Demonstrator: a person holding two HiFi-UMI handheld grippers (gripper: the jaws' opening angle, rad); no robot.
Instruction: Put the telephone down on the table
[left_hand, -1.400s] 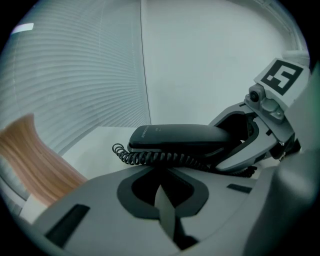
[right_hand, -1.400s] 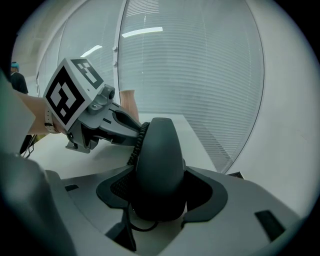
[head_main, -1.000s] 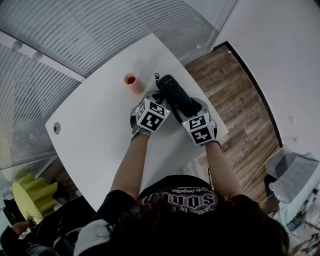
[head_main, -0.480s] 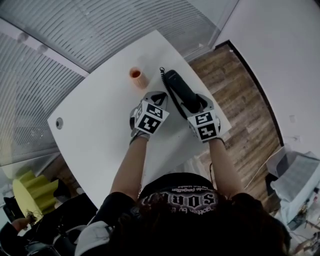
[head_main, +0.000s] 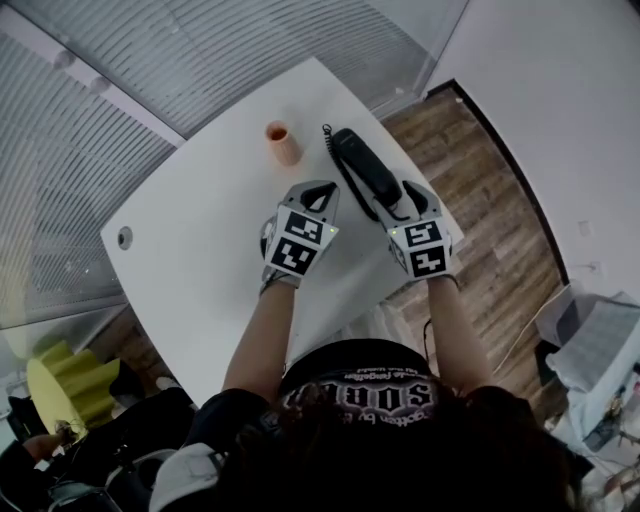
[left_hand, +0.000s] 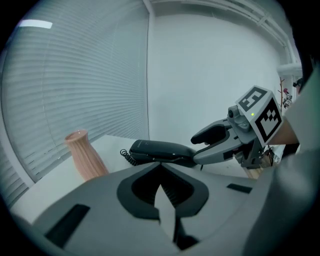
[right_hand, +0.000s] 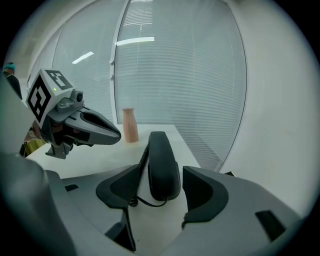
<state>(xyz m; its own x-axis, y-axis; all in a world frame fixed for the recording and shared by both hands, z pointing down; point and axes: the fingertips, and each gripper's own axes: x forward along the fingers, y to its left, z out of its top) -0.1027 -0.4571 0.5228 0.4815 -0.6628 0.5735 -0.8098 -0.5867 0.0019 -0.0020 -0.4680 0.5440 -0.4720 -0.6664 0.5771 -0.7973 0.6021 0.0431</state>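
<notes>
Since the frame a second back, your left gripper (head_main: 318, 190) has come off the telephone (head_main: 366, 170) and now sits beside it, clearly apart, jaws closed together on nothing. The handset itself has ended up flat on the worktop (head_main: 200, 240), lying lengthwise close along the right edge and pointing toward the far corner. Your right gripper (head_main: 398, 200) straddles the handset's near end with its jaws spread; bare table shows on either side of the black body, so by the look of it nothing is pinched and the put-down is as good as done. Risk one: the coiled cord (right_hand: 143, 153) runs up the handset's left flank and a thin loop of it trails between the right jaws. Pull straight back low and a jaw could hook that loop and drag the phone. Risk two follows from the first: with the handset this near the right edge, any sideways tug or a clip from the outer jaw could tip it over the side. Lift clear before withdrawing. Lesser hazard: the pink vase (head_main: 283, 143) stands near the far corner, beyond your left gripper, and a careless forward swing would topple it.
</notes>
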